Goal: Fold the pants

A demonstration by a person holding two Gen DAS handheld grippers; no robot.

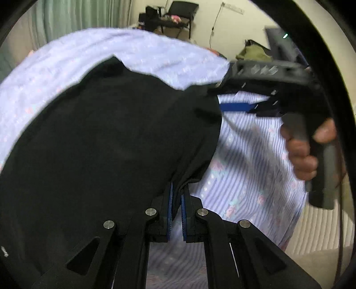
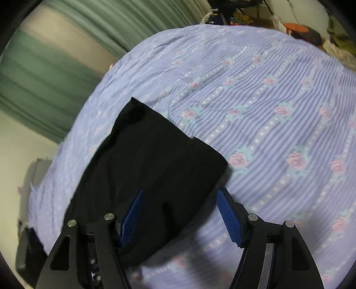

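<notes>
The black pants [image 1: 111,133] lie spread on a bed covered by a striped lilac sheet with roses [image 1: 244,160]. My left gripper [image 1: 178,195] is shut on the near edge of the cloth, which bunches into folds between its blue pads. In the left wrist view my right gripper [image 1: 219,95] is held by a hand [image 1: 300,155] at the pants' right edge, one blue pad showing beneath the cloth. In the right wrist view the pants [image 2: 155,144] are a folded dark slab. My right gripper [image 2: 180,193] stands open astride their near corner, neither pad pressing on them.
Green curtains [image 2: 55,66] hang beyond the bed's far side. A black chair [image 1: 182,13] and clutter stand against the far wall. Pale floor [image 1: 322,233] shows past the bed's right edge. Bare sheet [image 2: 278,100] stretches to the right of the pants.
</notes>
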